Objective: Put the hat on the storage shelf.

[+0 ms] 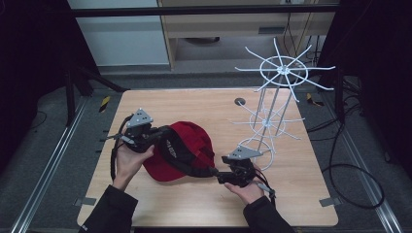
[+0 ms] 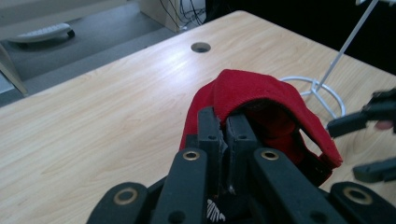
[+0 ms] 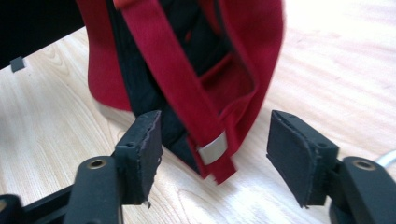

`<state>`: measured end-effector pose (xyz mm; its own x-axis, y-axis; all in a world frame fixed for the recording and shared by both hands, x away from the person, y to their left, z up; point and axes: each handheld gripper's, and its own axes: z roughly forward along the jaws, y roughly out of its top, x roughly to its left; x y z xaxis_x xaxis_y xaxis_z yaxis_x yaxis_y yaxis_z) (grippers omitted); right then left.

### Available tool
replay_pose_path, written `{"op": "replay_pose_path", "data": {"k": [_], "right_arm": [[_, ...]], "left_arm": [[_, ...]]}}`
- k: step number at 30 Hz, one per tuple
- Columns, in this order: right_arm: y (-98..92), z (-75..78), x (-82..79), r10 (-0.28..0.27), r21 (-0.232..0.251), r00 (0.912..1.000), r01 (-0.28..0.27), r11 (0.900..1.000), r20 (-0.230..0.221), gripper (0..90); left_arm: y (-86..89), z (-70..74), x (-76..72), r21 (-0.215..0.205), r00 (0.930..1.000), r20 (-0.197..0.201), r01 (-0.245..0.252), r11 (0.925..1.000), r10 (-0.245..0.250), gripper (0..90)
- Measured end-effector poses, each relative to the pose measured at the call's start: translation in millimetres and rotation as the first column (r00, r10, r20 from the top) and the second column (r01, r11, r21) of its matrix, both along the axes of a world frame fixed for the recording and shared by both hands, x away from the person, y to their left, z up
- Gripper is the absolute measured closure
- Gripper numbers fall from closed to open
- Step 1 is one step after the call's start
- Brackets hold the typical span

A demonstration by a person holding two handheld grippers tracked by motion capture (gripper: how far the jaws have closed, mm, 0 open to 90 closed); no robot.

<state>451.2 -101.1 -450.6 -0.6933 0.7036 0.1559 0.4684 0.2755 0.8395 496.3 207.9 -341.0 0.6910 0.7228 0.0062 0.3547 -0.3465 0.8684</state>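
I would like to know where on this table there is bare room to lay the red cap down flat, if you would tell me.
Free: the far-left table stretch, between the left edge, the cable hole and the red cap; also the near strip along the front edge, between the forearms. Crowded: the right side, around the white wire rack and its ring base.

Dark sleeves on both forearms. Left gripper (image 1: pixel 158 135) and right gripper (image 1: pixel 217 173) — black bodies, grey three-cornered top plates, brass-ringed pivots, flat black jaw pads, dark trailing cables.
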Motion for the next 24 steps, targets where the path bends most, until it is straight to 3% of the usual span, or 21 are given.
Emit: {"op": "replay_pose_path", "data": {"k": [5, 6, 7, 8, 14, 20, 24], "right_arm": [[11.7, -18.0, 9.8, 0.008, -0.016, 0.999, -0.008, 1.0, -0.044, 34.7], [16.2, -23.9, 13.7, 0.002, -0.037, 0.9984, -0.004, 0.999, -0.056, 42.0], [16.2, -23.9, 13.7, 0.002, -0.037, 0.9984, -0.004, 0.999, -0.056, 42.0], [20.7, -29.7, 18.8, -0.01, -0.063, 0.9988, 0.007, 0.998, -0.049, 52.8], [31.2, -38.2, 29.2, -0.044, -0.094, 0.9976, 0.039, 0.995, -0.053, 81.6], [40.3, -41.8, 33.9, -0.078, -0.129, 0.9965, 0.073, 0.989, -0.029, 83.6], [44.8, -44.9, 36.2, -0.087, -0.14, 0.9961, 0.085, 0.987, -0.011, 83.6]], "left_arm": [[-0.6, 8.5, -3.2, -0.025, 0.9994, 0.035, 0.004, 0.9997, -0.003, 86.3], [-0.9, 12.3, -6.0, -0.032, 0.9987, 0.05, 0.016, 0.9994, -0.014, 86.3], [-0.9, 12.3, -6.0, -0.032, 0.9987, 0.05, 0.016, 0.9994, -0.014, 86.3], [-0.8, 13.0, -7.0, -0.032, 0.9985, 0.052, 0.019, 0.9993, -0.017, 86.3], [3.5, 6.4, -17.8, -0.032, 0.9971, 0.067, 0.039, 0.9987, -0.036, 86.3], [11.4, -3.9, -28.1, -0.063, 0.9969, 0.061, 0.054, 0.9966, -0.05, 86.3], [14.8, -17.7, -45.8, -0.074, 0.995, 0.063, 0.082, 0.9939, -0.078, 86.3]]}}
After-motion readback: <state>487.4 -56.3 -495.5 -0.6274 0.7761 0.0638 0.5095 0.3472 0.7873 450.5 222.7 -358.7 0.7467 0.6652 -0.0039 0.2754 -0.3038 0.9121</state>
